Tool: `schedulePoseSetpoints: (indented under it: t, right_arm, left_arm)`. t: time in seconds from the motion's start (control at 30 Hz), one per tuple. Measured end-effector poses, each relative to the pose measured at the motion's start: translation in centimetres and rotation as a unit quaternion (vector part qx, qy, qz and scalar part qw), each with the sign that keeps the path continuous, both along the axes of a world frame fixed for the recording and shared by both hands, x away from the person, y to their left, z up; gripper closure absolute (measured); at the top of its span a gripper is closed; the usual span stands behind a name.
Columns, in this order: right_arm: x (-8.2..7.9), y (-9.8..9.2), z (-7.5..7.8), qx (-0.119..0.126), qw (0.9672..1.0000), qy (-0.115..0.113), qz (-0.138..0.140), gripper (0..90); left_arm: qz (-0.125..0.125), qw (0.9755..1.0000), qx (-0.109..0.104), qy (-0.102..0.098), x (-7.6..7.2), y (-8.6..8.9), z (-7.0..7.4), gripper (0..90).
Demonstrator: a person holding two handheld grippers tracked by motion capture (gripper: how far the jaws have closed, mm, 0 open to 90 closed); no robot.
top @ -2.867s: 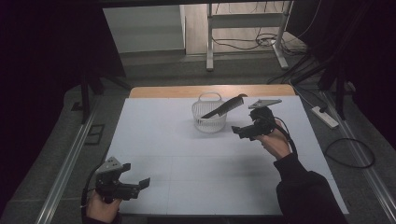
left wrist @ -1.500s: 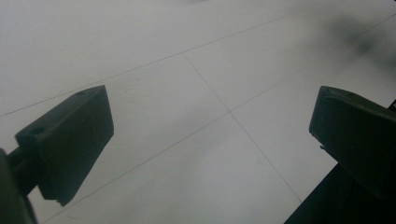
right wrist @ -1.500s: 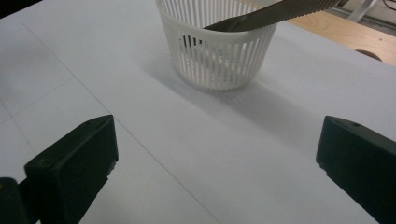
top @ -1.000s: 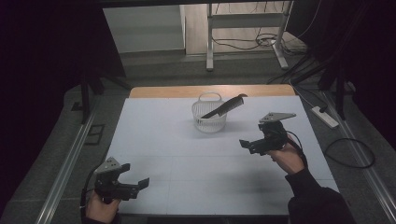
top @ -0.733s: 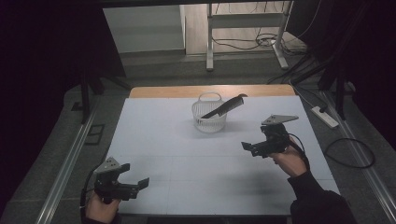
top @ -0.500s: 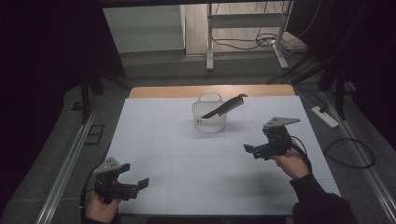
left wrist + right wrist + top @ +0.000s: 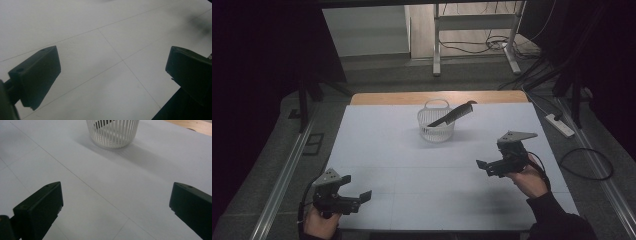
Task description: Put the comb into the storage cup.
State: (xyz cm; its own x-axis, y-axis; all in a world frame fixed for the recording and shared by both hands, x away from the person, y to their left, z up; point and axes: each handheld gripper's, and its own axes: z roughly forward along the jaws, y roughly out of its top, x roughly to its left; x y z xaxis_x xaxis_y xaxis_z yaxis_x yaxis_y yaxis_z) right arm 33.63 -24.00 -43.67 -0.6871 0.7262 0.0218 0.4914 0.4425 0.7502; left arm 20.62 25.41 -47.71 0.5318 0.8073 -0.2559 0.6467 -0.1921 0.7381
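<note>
The white worktop point(image 7: 412, 150) carries a slatted white basket point(image 7: 436, 125) near its far edge, a dark comb point(image 7: 452, 114) leaning inside, its lower end hidden. The right gripper point(image 7: 484, 167) and left gripper point(image 7: 362, 197) hover with jaws apart, empty.

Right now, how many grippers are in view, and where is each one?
2. The left gripper is at the table's near left corner, open. The right gripper is at the right side, nearer than the white basket with the black comb, also open.
</note>
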Motion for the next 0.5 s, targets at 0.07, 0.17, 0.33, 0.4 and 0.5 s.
schedulePoseSetpoints:
  t: [0.07, 0.17, 0.33, 0.4, 0.5]
  right_arm:
    - [-0.2, -0.1, 0.0, -0.002, 1.0000, 0.001, -0.001, 0.0]
    - [-0.5, -0.3, -0.1, -0.005, 1.0000, 0.002, -0.003, 0.0]
    - [-0.9, -0.7, -0.3, -0.008, 0.9999, 0.005, -0.005, 0.0]
    - [-1.1, -0.8, -0.4, -0.009, 0.9999, 0.006, -0.006, 0.0]
    - [-1.3, -1.0, -0.5, -0.011, 0.9999, 0.007, -0.008, 0.0]
  left_arm:
    - [0.001, 1.0000, 0.000, -0.001, 0.0, 0.0, 0.0, 0.3]
    - [0.001, 1.0000, 0.001, -0.002, 0.0, 0.0, 0.0, 0.3]
    - [0.004, 1.0000, 0.005, -0.007, -0.1, 0.0, 0.0, 0.2]
    - [0.004, 1.0000, 0.006, -0.007, -0.1, 0.0, 0.1, 0.2]
    - [0.004, 0.9999, 0.008, -0.009, -0.1, 0.0, 0.1, 0.2]
